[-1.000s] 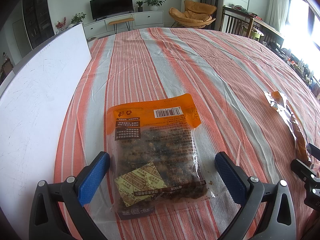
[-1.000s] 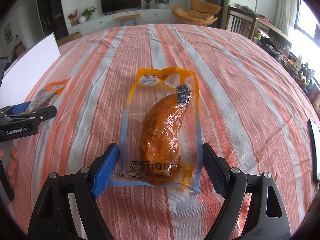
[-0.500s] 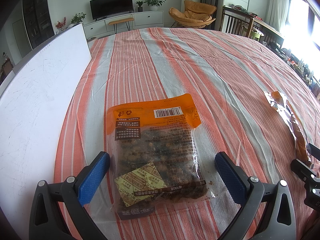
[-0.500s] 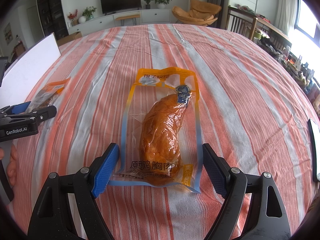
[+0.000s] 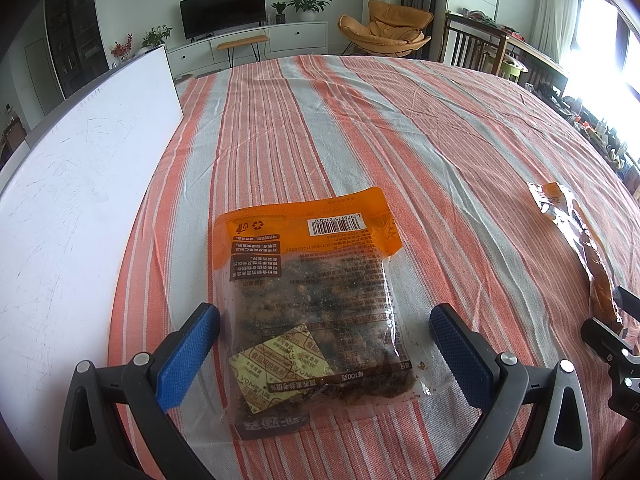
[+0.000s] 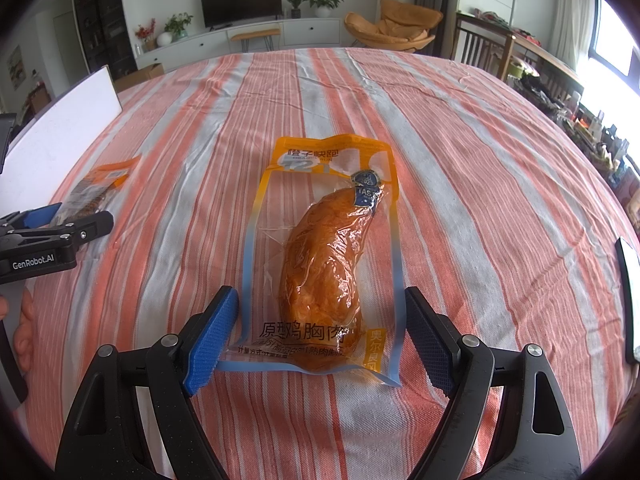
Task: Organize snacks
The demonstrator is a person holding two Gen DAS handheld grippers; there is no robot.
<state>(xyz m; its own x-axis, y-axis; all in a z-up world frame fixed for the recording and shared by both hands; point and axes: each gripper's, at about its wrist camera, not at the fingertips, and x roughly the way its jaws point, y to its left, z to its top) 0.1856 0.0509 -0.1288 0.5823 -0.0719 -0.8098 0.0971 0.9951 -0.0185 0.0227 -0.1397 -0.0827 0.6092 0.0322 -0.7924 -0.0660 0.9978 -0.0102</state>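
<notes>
Evidently pre-grasp: left gripper and right gripper gape astride their packets, dark snack and meat pouch; next, close.

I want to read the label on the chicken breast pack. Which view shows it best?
The right wrist view: the chicken pack lies face-up, whole, between the open right hand-held gripper. The left wrist view shows only its edge-on sliver at far right.
</notes>
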